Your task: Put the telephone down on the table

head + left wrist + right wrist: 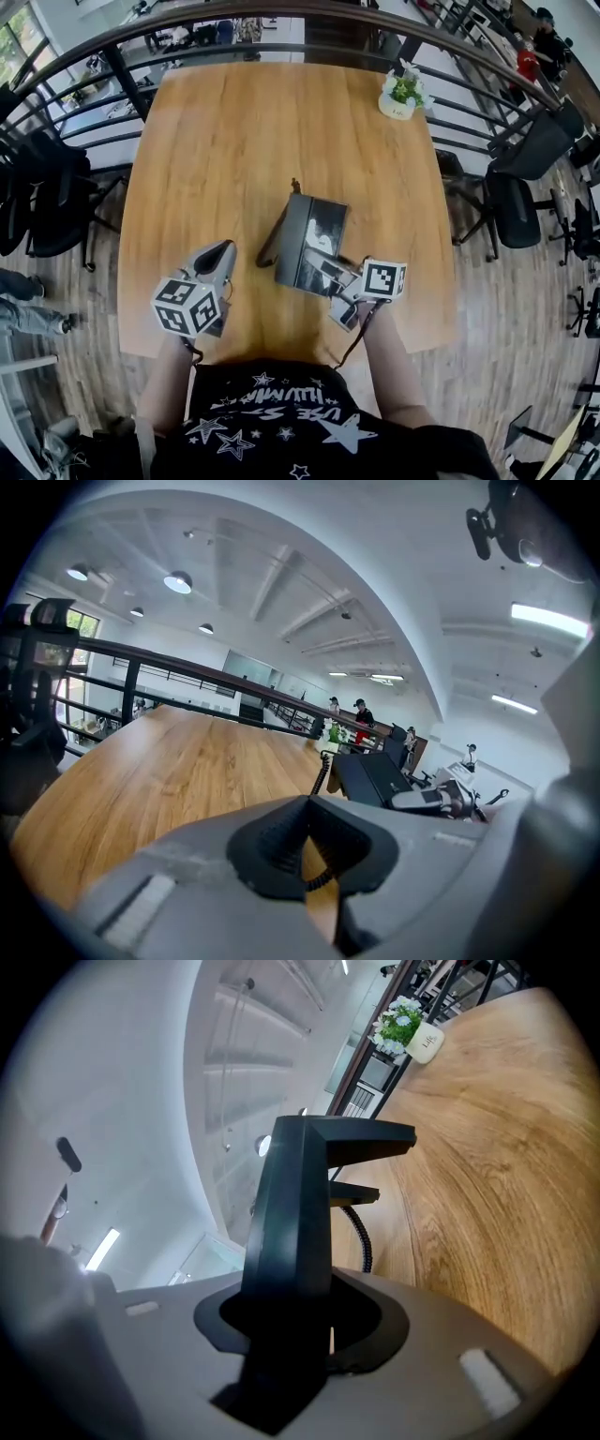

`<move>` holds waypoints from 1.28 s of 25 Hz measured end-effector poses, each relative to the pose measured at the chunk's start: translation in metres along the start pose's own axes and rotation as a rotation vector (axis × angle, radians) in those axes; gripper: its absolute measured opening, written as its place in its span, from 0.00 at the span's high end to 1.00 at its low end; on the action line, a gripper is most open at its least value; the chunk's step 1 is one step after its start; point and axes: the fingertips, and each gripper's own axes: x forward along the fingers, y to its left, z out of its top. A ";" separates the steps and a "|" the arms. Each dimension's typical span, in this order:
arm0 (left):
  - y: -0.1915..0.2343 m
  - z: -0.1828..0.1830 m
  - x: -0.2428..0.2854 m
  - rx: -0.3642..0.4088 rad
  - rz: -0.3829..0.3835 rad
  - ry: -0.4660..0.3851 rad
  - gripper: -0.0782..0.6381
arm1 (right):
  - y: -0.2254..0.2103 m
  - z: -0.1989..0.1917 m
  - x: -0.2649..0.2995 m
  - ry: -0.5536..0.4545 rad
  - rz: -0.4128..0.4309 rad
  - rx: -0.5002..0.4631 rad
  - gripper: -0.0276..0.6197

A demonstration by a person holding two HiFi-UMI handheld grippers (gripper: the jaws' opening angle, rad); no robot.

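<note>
The black telephone (309,239) hangs tilted over the near middle of the wooden table (234,131), its coiled cord (271,246) trailing off its left side. My right gripper (334,278) is shut on the telephone's near edge. In the right gripper view the dark body (292,1213) stands up between the jaws of that gripper (292,1335). To the left my left gripper (222,251) hovers over the table, shut with nothing in it (306,855). From the left gripper view the telephone (375,775) and the right gripper (439,799) show off to the right.
A white pot with a green plant (401,94) stands at the table's far right corner, also the pot (412,1035) in the right gripper view. A dark railing (281,11) curves behind the table. Black chairs (525,164) stand at the right, another chair (47,202) at the left.
</note>
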 end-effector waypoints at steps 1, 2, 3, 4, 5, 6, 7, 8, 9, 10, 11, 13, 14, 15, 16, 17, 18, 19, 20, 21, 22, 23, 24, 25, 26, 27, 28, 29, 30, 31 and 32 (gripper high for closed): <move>-0.002 0.002 0.004 0.002 0.000 -0.002 0.89 | -0.002 0.003 -0.001 0.009 0.004 -0.005 0.71; -0.004 0.003 0.008 0.002 0.000 -0.005 0.89 | -0.005 0.005 -0.001 0.018 0.004 -0.008 0.71; -0.006 0.003 0.012 0.002 0.001 -0.007 0.89 | -0.009 0.007 -0.002 0.028 -0.002 -0.009 0.71; -0.007 0.004 0.016 0.001 0.003 -0.010 0.89 | -0.013 0.009 -0.003 0.038 -0.010 -0.008 0.71; -0.008 0.004 0.019 -0.001 0.006 -0.012 0.89 | -0.017 0.011 -0.004 0.048 -0.014 -0.009 0.71; -0.009 0.003 0.023 -0.004 0.008 -0.013 0.89 | -0.021 0.013 -0.005 0.058 -0.017 -0.012 0.71; -0.010 0.003 0.026 -0.007 0.010 -0.013 0.89 | -0.025 0.015 -0.005 0.068 -0.017 -0.016 0.71; -0.011 0.002 0.030 -0.009 0.012 -0.012 0.89 | -0.028 0.018 -0.005 0.077 -0.016 -0.020 0.71; -0.011 0.001 0.033 -0.011 0.014 -0.009 0.89 | -0.032 0.021 -0.005 0.086 -0.015 -0.023 0.71; -0.012 0.001 0.036 -0.012 0.016 -0.006 0.89 | -0.034 0.024 -0.005 0.093 -0.012 -0.027 0.71; -0.012 0.000 0.038 -0.014 0.018 -0.002 0.89 | -0.036 0.026 -0.003 0.101 -0.005 -0.032 0.71; -0.012 -0.002 0.042 -0.018 0.021 0.005 0.89 | -0.044 0.029 -0.002 0.122 -0.021 -0.036 0.71; -0.012 -0.003 0.044 -0.019 0.022 0.008 0.89 | -0.050 0.029 -0.002 0.133 -0.036 -0.037 0.71; -0.012 -0.003 0.046 -0.020 0.023 0.012 0.89 | -0.054 0.029 -0.001 0.142 -0.045 -0.037 0.71; -0.012 -0.004 0.048 -0.021 0.024 0.015 0.89 | -0.058 0.030 -0.001 0.150 -0.049 -0.039 0.71; -0.012 -0.005 0.050 -0.022 0.025 0.019 0.89 | -0.062 0.030 0.000 0.155 -0.051 -0.042 0.71; -0.012 -0.007 0.052 -0.023 0.025 0.023 0.89 | -0.065 0.031 0.000 0.160 -0.051 -0.045 0.71; -0.012 -0.008 0.053 -0.024 0.026 0.027 0.89 | -0.068 0.031 0.000 0.163 -0.052 -0.048 0.71; -0.012 -0.009 0.054 -0.025 0.027 0.031 0.89 | -0.070 0.031 0.001 0.165 -0.052 -0.051 0.71; -0.012 -0.010 0.055 -0.026 0.027 0.035 0.89 | -0.072 0.031 0.001 0.167 -0.052 -0.051 0.71; -0.013 -0.011 0.055 -0.027 0.028 0.038 0.89 | -0.074 0.031 0.002 0.168 -0.052 -0.050 0.71; -0.013 -0.012 0.056 -0.027 0.028 0.041 0.89 | -0.075 0.031 0.002 0.169 -0.051 -0.047 0.71; -0.012 -0.013 0.056 -0.028 0.027 0.044 0.89 | -0.076 0.031 0.002 0.168 -0.050 -0.046 0.71; -0.012 -0.014 0.057 -0.028 0.027 0.047 0.89 | -0.078 0.031 0.002 0.165 -0.048 -0.048 0.71; -0.011 -0.015 0.059 -0.029 0.027 0.051 0.89 | -0.080 0.032 0.002 0.162 -0.047 -0.052 0.71; -0.011 -0.016 0.060 -0.030 0.027 0.053 0.89 | -0.082 0.033 0.002 0.158 -0.049 -0.056 0.71; -0.010 -0.017 0.061 -0.031 0.027 0.056 0.89 | -0.085 0.034 0.002 0.155 -0.053 -0.057 0.71; -0.009 -0.017 0.062 -0.033 0.028 0.059 0.89 | -0.087 0.035 0.002 0.153 -0.058 -0.056 0.71; -0.009 -0.018 0.062 -0.035 0.029 0.062 0.89 | -0.089 0.036 0.002 0.152 -0.065 -0.053 0.71; -0.009 -0.019 0.062 -0.037 0.029 0.065 0.89 | -0.090 0.036 0.002 0.150 -0.071 -0.049 0.71; -0.009 -0.020 0.062 -0.038 0.030 0.068 0.89 | -0.092 0.035 0.002 0.149 -0.077 -0.045 0.71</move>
